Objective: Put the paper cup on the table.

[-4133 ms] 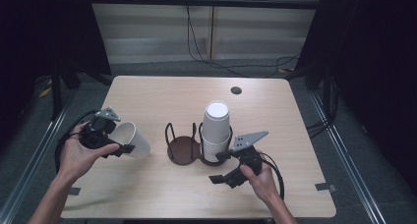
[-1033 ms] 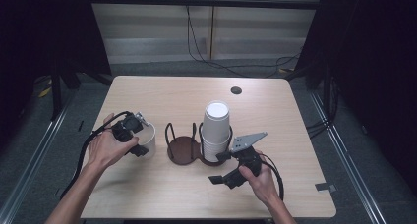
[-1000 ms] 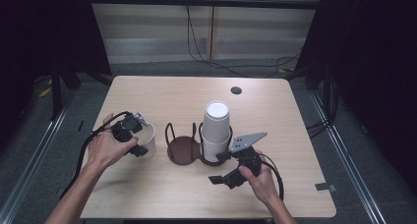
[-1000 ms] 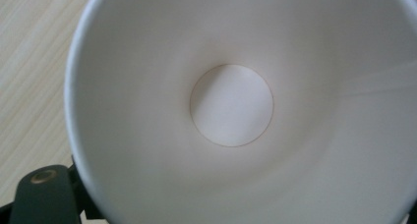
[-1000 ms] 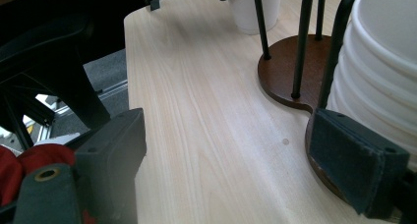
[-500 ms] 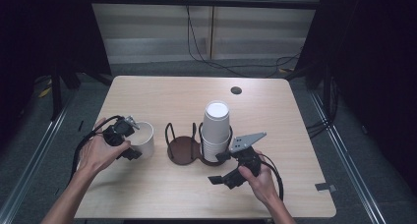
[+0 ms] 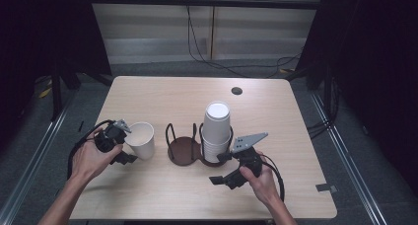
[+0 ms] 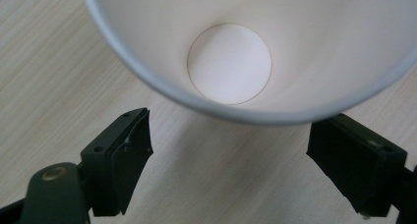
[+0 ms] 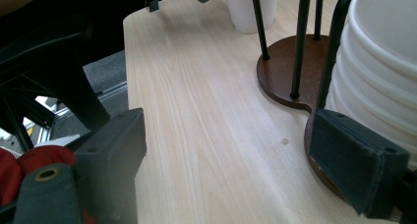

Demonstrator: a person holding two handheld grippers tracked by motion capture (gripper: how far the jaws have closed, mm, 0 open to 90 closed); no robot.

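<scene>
a single white paper cup (image 7: 141, 139) stands upright on the wooden table (image 7: 162, 94), left of a dark wire cup holder (image 7: 183, 147). the left gripper (image 7: 121, 142) sits just beside the cup on its left. in the left gripper view the jaws stand apart and clear of the cup's rim, with the cup's open mouth (image 8: 255, 57) just past them; they have just been closing, with nothing between them. a stack of white cups (image 7: 217, 131) fills the holder's right ring. the right gripper (image 7: 227, 168) rests at the near right of the holder, its jaws spread wide over bare table, close to the stack.
</scene>
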